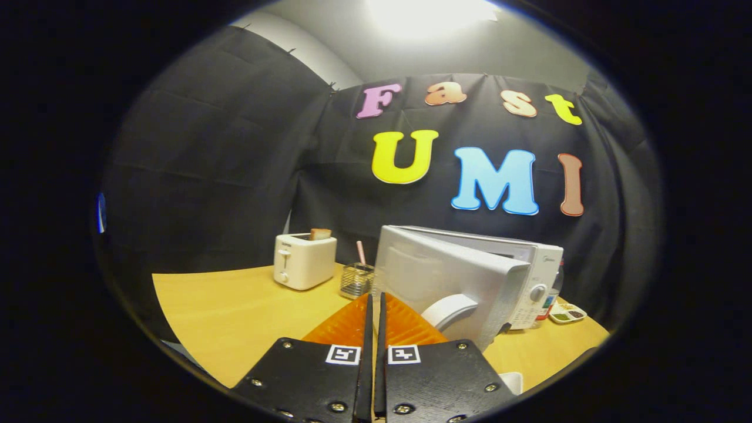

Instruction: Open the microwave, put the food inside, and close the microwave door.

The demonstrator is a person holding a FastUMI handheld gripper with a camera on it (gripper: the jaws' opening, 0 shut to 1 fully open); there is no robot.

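The white microwave (517,258) stands on the wooden table just beyond my fingers and to their right. Its door (446,276) is swung partly out toward me, the curved white handle (449,309) at its near edge. The control panel with a round knob (537,292) is on the right side. My gripper (375,299) is shut with nothing between the fingers; its tips lie over an orange mat (346,329), just left of the door handle and apart from it. A small white dish of food (567,313) sits on the table right of the microwave.
A white toaster (304,260) with a slice of bread in it stands at the back left. Between toaster and microwave is a mesh holder (355,280) with a pink straw. A bottle (554,291) stands behind the microwave's right corner. Bare tabletop (223,311) lies left of the mat.
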